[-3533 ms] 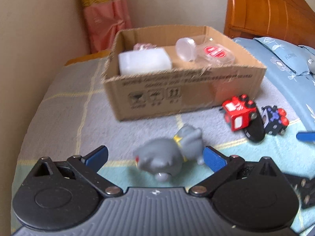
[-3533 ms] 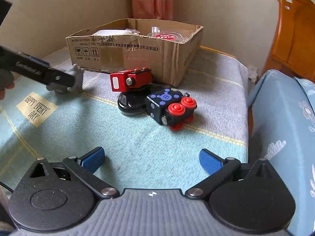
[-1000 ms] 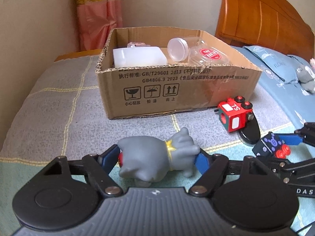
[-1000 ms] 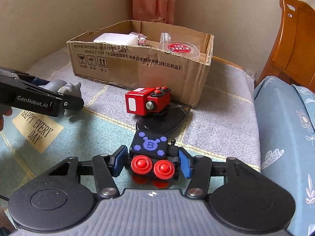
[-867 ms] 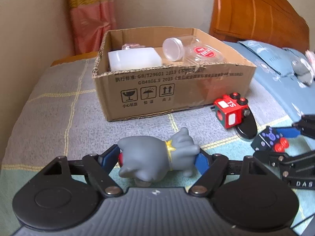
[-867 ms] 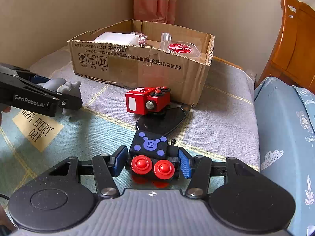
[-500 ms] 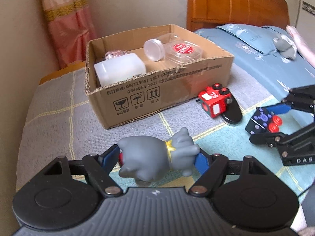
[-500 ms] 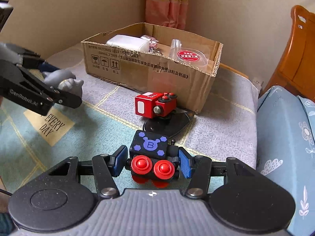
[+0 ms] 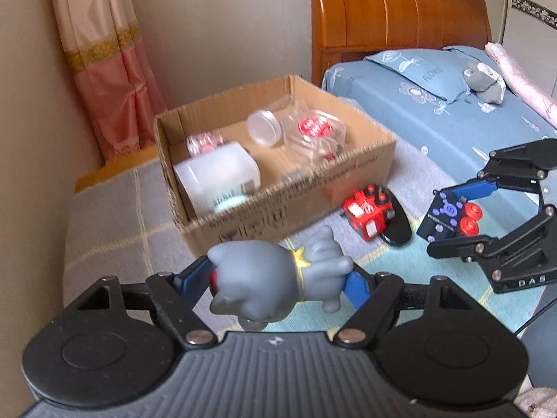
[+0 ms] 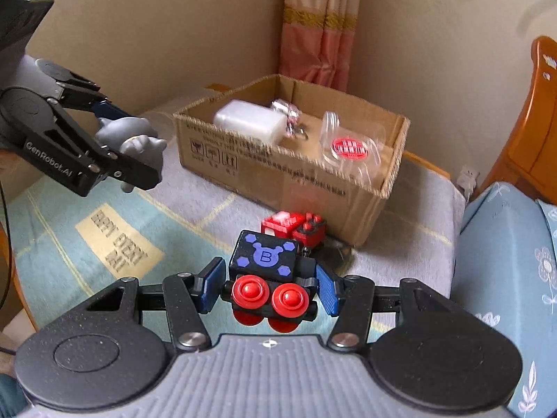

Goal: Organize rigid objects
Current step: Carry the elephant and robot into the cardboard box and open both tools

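Note:
My left gripper (image 9: 275,284) is shut on a grey animal figure (image 9: 264,285) with a yellow collar and holds it in the air above the bed; it also shows in the right wrist view (image 10: 128,139). My right gripper (image 10: 269,284) is shut on a black toy car (image 10: 268,271) with red wheels and a blue "B" top, lifted clear of the blanket; it shows in the left wrist view (image 9: 449,216) too. An open cardboard box (image 9: 313,191) stands ahead. A red toy car (image 9: 365,214) rests on a black oval object (image 9: 398,226) in front of the box.
The box (image 10: 285,170) holds a white container (image 9: 216,177), a clear jar (image 9: 264,129) and a clear lid with a red label (image 9: 313,129). A wooden headboard (image 9: 400,17), a blue pillow (image 9: 428,73), a pink curtain (image 9: 104,52) and walls surround the bed.
Both grippers closed on their toys and have lifted them higher above the blanket. The box now appears lower and further off in both views.

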A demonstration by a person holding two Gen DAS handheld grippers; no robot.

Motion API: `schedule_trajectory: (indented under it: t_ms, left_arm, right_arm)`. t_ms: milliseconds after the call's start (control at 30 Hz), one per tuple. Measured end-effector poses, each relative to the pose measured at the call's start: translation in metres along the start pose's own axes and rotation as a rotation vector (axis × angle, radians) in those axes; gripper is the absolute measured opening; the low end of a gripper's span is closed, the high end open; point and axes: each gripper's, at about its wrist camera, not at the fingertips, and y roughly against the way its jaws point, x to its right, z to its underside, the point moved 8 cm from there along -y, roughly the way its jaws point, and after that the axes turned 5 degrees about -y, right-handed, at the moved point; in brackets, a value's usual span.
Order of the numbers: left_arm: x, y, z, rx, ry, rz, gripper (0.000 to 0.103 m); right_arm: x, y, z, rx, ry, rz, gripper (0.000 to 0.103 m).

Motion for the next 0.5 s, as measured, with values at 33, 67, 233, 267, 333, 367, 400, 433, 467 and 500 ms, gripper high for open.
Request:
schedule_trajectory:
  t_ms: [33, 67, 233, 267, 333, 367, 400, 433, 467, 500]
  left_arm:
    - [-0.002, 0.001, -0.005, 0.007, -0.002, -0.001, 0.078]
    - [-0.005, 0.002, -0.009, 0.014, -0.004, -0.004, 0.078]
    - [-0.023, 0.002, -0.034, 0.045, -0.012, -0.029, 0.078]
    - [-0.028, 0.001, -0.038, 0.050, -0.013, -0.034, 0.078]
    - [-0.038, -0.001, -0.048, 0.057, -0.011, -0.049, 0.078]
    - [-0.042, -0.002, -0.052, 0.056, -0.012, -0.052, 0.078]
    - [-0.046, -0.004, -0.057, 0.055, -0.009, -0.056, 0.078]
    - [-0.052, -0.007, -0.062, 0.056, -0.003, -0.061, 0.078]
    - [-0.056, -0.009, -0.067, 0.056, 0.000, -0.066, 0.078]
    - [-0.060, -0.011, -0.071, 0.057, 0.003, -0.072, 0.078]
  right_arm:
    - [0.000, 0.000, -0.004, 0.005, 0.004, -0.003, 0.060]
    - [0.000, 0.000, -0.009, 0.012, 0.007, -0.006, 0.060]
    - [-0.002, -0.001, -0.036, 0.051, 0.029, -0.009, 0.060]
    - [-0.002, -0.003, -0.041, 0.058, 0.031, -0.009, 0.060]
    - [-0.001, -0.007, -0.052, 0.067, 0.032, -0.010, 0.060]
    - [-0.001, -0.010, -0.058, 0.072, 0.032, -0.010, 0.060]
    - [-0.001, -0.013, -0.063, 0.077, 0.034, -0.011, 0.060]
    - [-0.001, -0.016, -0.068, 0.080, 0.035, -0.012, 0.060]
    - [-0.001, -0.019, -0.074, 0.084, 0.035, -0.011, 0.060]
    - [0.001, -0.023, -0.079, 0.087, 0.034, -0.010, 0.060]
